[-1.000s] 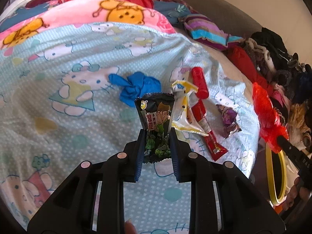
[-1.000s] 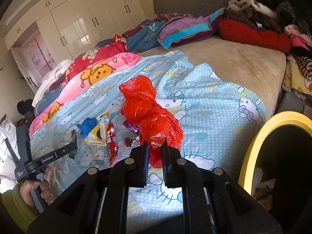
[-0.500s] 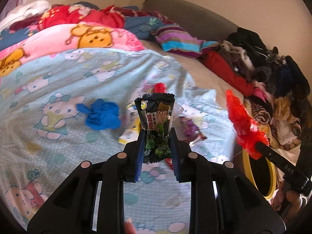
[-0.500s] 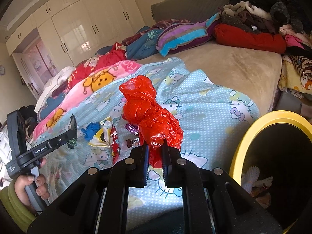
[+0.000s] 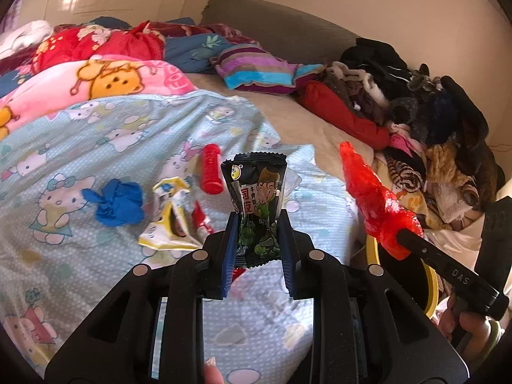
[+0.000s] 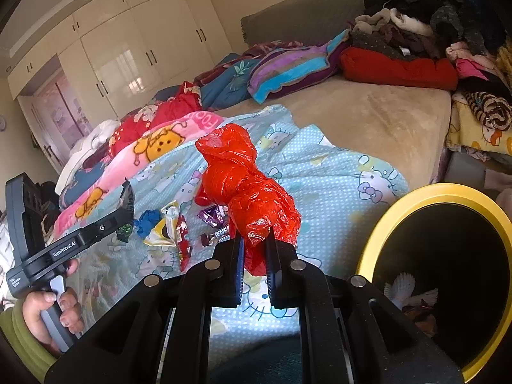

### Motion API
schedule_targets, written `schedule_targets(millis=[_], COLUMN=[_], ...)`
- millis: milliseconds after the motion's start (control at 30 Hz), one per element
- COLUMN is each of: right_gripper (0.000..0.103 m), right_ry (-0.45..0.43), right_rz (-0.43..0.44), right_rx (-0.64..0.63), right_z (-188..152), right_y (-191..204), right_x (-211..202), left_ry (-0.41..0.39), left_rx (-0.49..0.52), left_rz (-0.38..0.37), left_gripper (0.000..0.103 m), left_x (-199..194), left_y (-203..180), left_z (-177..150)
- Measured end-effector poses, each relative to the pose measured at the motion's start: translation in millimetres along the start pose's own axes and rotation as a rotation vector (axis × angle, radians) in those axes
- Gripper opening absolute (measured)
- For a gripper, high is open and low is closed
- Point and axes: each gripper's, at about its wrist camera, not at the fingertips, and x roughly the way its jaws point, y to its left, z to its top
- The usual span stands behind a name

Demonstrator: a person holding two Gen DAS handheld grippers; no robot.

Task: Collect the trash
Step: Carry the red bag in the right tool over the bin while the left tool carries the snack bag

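Observation:
My left gripper [image 5: 256, 224] is shut on a dark green snack wrapper [image 5: 257, 192] and holds it above the bed. My right gripper [image 6: 255, 240] is shut on a crumpled red plastic bag [image 6: 246, 185], which also shows in the left wrist view [image 5: 371, 198]. The yellow-rimmed bin [image 6: 448, 192] stands to the right of the bed, with some trash inside. On the Hello Kitty blanket [image 5: 96, 147] lie a blue crumpled glove [image 5: 116, 203], a yellow-white wrapper [image 5: 169, 217], a red tube [image 5: 211, 169], a red wrapper [image 6: 183, 240] and a purple wrapper [image 6: 211, 216].
Folded blankets and a striped pillow [image 5: 256, 70] lie at the head of the bed. A pile of clothes [image 5: 416, 102] fills the right side. White wardrobes [image 6: 128, 51] stand behind. The bare beige mattress [image 6: 368, 112] lies between blanket and clothes.
My left gripper has lifted and swung right with the green wrapper, toward the bin. My right gripper has shifted right with the red bag, bringing more of the bin into view.

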Motion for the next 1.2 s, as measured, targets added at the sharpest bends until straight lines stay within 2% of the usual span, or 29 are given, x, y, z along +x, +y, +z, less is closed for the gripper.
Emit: schedule_targets(millis=[500,1200], right_gripper=[0.011,0.011], right_ry=[-0.032,-0.102], right_rz=[-0.037,-0.134], right_rx=[0.024,0.112], right_z=[-0.9,-2.3], right_y=[-19.1,-73.5], right_x=[-25.7,-65.0], left_ry=[-0.008,-0.005], left_rx=[0.067,0.173], left_rz=[-0.076,-0.169], left_gripper=[0.018,0.018], left_x=[2.9,6.5], left_y=[-41.2,-103.8], left_z=[2.6,0.5])
